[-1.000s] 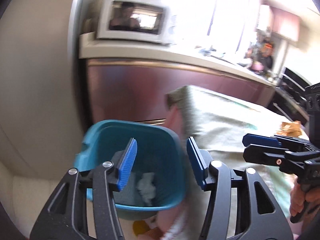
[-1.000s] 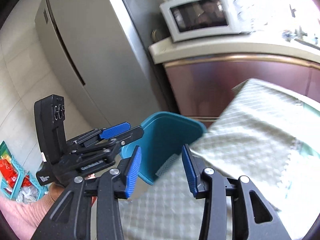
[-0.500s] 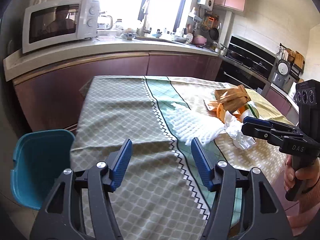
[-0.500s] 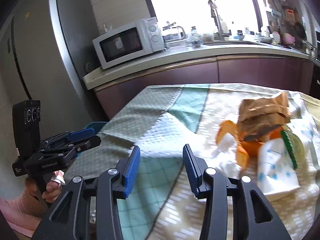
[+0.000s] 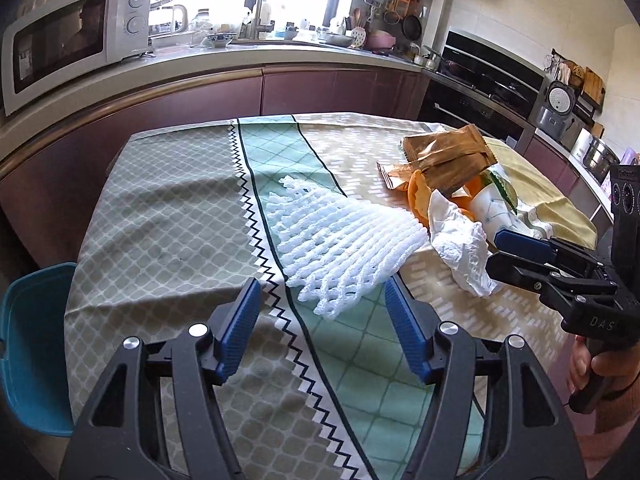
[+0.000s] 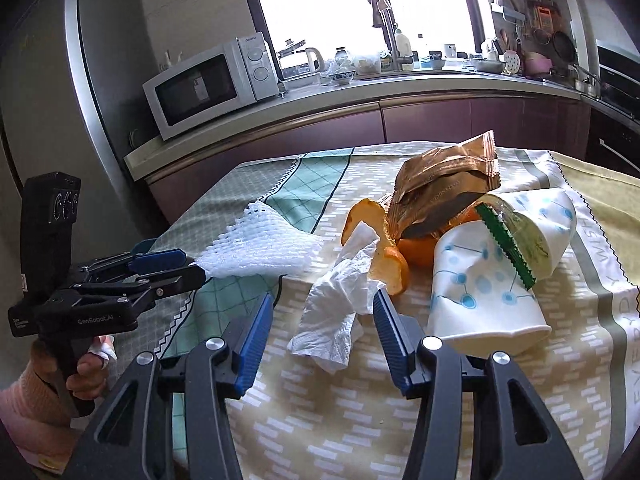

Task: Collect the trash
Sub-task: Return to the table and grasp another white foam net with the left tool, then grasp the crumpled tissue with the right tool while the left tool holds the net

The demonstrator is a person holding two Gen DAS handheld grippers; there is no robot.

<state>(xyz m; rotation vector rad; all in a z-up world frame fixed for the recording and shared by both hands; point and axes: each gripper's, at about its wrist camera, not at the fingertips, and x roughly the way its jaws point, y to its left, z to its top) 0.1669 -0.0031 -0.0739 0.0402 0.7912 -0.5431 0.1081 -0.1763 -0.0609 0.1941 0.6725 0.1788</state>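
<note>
You see white foam netting (image 5: 344,240) lying flat at frame centre, crumpled tissue (image 6: 340,300), orange peel (image 6: 384,256), gold wrapper (image 6: 444,184) and a tipped paper cup (image 6: 492,280) clustered right.

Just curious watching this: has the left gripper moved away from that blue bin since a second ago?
Yes. The left gripper has swung off the teal bin, now at the view's left edge, toward the white foam net on the table; its jaws are opening, empty.
</note>
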